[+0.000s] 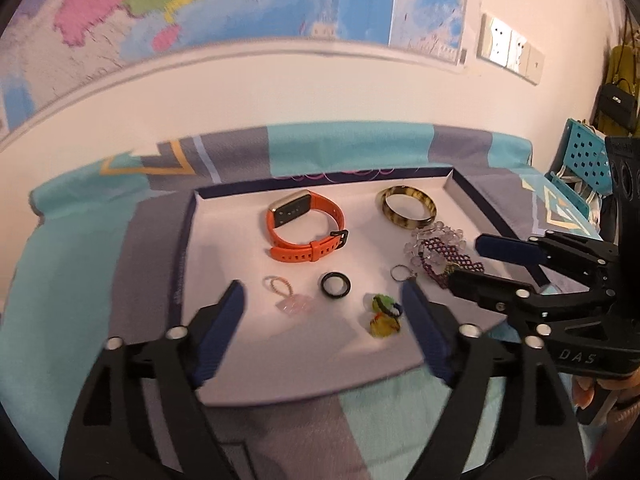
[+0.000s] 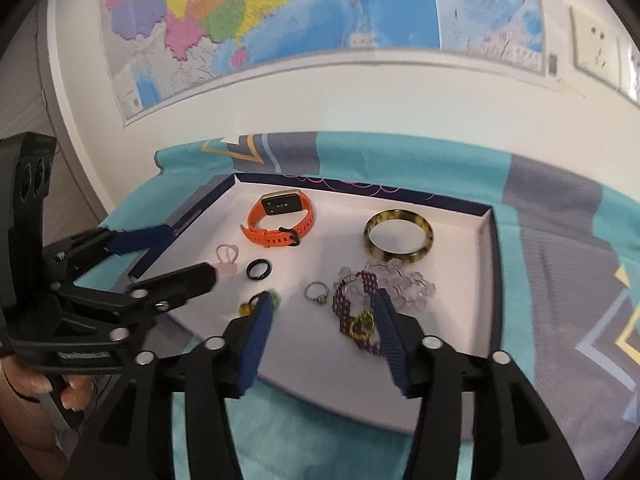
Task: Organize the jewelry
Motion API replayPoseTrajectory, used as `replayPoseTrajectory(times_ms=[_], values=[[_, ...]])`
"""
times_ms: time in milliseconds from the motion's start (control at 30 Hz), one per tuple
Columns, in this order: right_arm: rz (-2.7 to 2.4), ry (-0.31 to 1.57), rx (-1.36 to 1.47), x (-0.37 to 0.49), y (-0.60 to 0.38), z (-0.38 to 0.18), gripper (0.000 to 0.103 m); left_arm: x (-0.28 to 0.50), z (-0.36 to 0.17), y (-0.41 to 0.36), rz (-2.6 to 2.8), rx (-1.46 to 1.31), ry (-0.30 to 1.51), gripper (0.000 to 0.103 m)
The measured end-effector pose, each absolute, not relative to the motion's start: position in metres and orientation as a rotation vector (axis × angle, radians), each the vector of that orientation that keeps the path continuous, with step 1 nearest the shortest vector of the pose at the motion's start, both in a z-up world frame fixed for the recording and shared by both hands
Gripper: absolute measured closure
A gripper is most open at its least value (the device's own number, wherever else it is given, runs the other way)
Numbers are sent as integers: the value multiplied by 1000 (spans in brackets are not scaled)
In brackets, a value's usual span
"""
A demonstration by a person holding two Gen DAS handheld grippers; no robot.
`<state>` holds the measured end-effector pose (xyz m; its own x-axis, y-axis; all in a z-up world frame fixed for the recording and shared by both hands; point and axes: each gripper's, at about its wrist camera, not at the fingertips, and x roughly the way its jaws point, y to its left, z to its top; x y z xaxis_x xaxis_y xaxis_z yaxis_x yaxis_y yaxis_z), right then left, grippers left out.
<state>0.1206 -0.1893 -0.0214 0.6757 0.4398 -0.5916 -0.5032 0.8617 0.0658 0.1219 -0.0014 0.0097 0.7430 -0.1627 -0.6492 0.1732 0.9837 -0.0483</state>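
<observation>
White tray (image 1: 188, 264), navy rim, on teal-grey patterned cloth (image 1: 80, 280); wall map (image 1: 200, 4) behind.

In tray: orange smartwatch (image 1: 306, 230) at centre-back; tortoiseshell bangle (image 1: 406, 210) right of watch; clear bead bracelet (image 1: 438, 240) and purple beaded band (image 1: 444, 258) in front of bangle; silver ring (image 1: 400, 272), black ring (image 1: 336, 284), pink bead charm (image 1: 288, 296), green-yellow glass rings (image 1: 382, 314) in front of watch.

Left gripper (image 1: 322, 316): jaws spread wide, empty, above tray front.

Right gripper (image 2: 322, 322): jaws apart, empty, straddling purple band end. "DAS" lettered on its body.

Fingers (image 2: 68, 394) grip left handle.
</observation>
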Motion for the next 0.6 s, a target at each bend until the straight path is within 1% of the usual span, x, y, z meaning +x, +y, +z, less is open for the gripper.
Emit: replayPoseTrajectory(times_ms=[33, 67, 100, 167, 233, 267, 400, 500, 600], values=[[525, 622, -109, 114, -191, -20, 36, 117, 12, 0, -182, 15, 698, 6], [517, 603, -112, 106, -192, -19, 27, 108, 14, 2, -179, 19, 675, 5], [511, 591, -116, 101, -194, -18, 25, 101, 16, 3, -174, 24, 663, 5], [498, 579, -121, 90, -196, -20, 15, 91, 16, 5, -157, 25, 658, 5], [481, 568, -127, 78, -198, -24, 11, 81, 14, 6, -145, 19, 657, 5], [469, 564, -132, 73, -199, -27, 7, 75, 12, 7, -134, 17, 659, 5], [426, 575, -153, 53, -199, -40, 7, 59, 6, 8, -98, 2, 666, 5], [409, 564, -132, 43, -204, -38, 7, 50, 2, 8, -65, 1, 679, 5], [412, 595, -131, 37, -203, -41, 7, 43, 2, 10, -49, -26, 676, 5]])
